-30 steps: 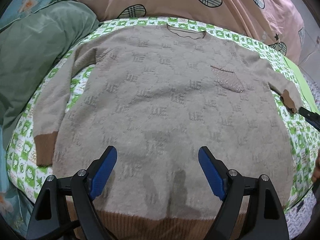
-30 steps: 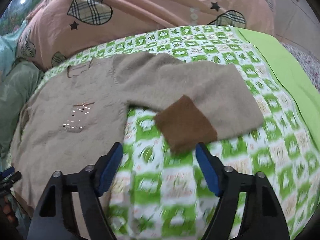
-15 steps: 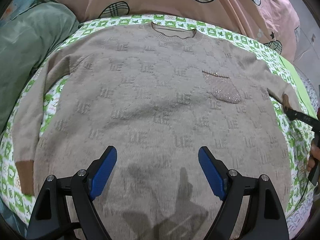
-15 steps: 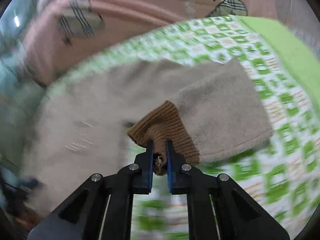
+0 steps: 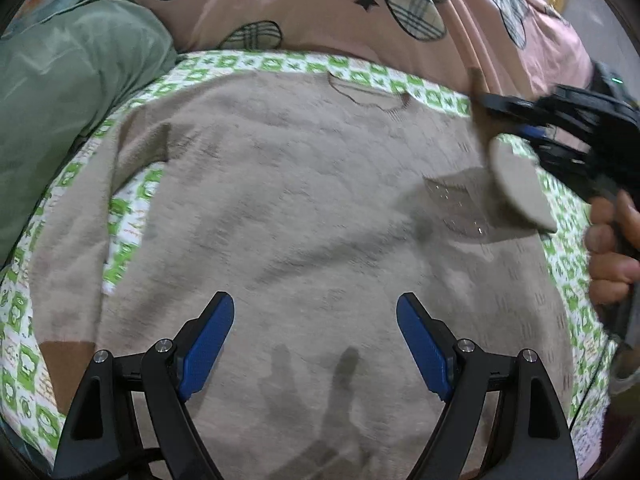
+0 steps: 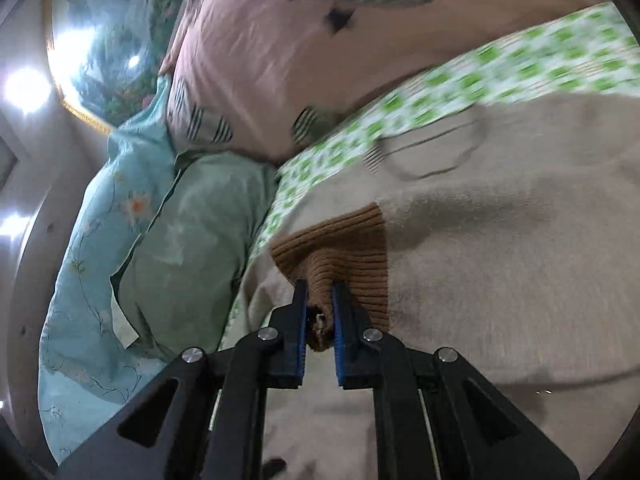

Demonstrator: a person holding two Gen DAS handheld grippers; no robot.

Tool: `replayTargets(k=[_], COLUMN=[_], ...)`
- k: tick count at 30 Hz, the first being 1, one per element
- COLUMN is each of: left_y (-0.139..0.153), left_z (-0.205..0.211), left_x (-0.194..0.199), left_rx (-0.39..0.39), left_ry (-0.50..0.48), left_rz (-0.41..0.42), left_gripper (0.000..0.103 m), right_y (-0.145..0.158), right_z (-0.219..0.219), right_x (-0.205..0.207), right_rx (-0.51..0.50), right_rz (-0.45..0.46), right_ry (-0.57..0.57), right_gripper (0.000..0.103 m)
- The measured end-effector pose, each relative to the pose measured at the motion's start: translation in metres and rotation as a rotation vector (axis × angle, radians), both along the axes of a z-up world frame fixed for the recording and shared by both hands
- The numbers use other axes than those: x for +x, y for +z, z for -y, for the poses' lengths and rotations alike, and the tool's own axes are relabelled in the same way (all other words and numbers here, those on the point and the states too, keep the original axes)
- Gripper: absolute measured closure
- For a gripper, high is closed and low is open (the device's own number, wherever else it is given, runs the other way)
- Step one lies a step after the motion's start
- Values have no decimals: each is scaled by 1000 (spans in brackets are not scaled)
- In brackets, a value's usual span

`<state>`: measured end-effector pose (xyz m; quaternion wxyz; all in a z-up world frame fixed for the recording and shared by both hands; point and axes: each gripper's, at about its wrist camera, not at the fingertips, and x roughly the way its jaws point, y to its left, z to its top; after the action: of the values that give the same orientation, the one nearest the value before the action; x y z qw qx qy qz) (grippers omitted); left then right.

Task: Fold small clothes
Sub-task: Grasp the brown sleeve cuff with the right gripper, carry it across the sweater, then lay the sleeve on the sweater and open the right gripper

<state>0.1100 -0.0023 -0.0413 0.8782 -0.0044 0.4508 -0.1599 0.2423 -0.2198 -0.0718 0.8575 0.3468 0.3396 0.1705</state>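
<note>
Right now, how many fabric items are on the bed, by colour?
Beige: 1, the sweater
Green-check: 1, the sheet
Pink: 1, the quilt
Sage green: 1, the pillow
Light blue floral: 1, the cover
Total: 5

A bed carries everything here, covered by a green-and-white checked sheet [image 5: 132,216] printed with small frog-like figures. A beige knitted sweater [image 5: 304,208] lies flat across the middle of the sheet, neckline toward the far edge, one brown-cuffed sleeve stretched along the left edge. Along the far edge a pink quilt [image 5: 320,8] with plaid hearts and black stars is heaped against the sheet. At the far left corner sits a pale green pillow [image 5: 68,96], with a light blue floral quilt [image 6: 96,240] beside it.
</note>
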Motion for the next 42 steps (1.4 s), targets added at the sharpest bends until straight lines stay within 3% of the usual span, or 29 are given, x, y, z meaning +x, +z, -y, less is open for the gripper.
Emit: replayTargets(k=[4,10,14,19,23,26,27,28,31,34,42], left_y=[-1,-10,-21,-37,-49,-54,-54,-55,-47,-38,-46], left_z=[-18,-28,-27,-13,3,14,16,19,15,-5,-16], left_x=[18,57,92,137,172,185,187,190,191,193,194], left_rx=[-28,-62,-109,-194,-255,-256,-254,-262,-297,-268,-242], left_ry=[19,26,32,44,38,27,20,-2,-26,15,29], left_rz=[3,0,-28,-93,-116,-96,-92,-93,-63,-4,-12], left_gripper=[19,19,19,19,21,40,61,95,97,97,97], right_y=[-21,-55,-50,-25,-16,-18,-19,-20,-24,-30,-56], right_z=[-43,-50,-21,33,84,116,129,138,166,184,188], right_x=[42,74,48,-13,-67,-101,-113,-121,-137,-130,-52], right_rx=[17,45,92,39,-27,-57,-59,-63,-96,-113,-192], right_rz=[-30,-115,-84,-13,-18,-28,-33,-37,-60,-92,-228], right_ry=[76,56,14,-89,-223,-324,-364,-392,-475,-503,-430], right_gripper=[91,68,67,64,63,63,63,63,63,63,63])
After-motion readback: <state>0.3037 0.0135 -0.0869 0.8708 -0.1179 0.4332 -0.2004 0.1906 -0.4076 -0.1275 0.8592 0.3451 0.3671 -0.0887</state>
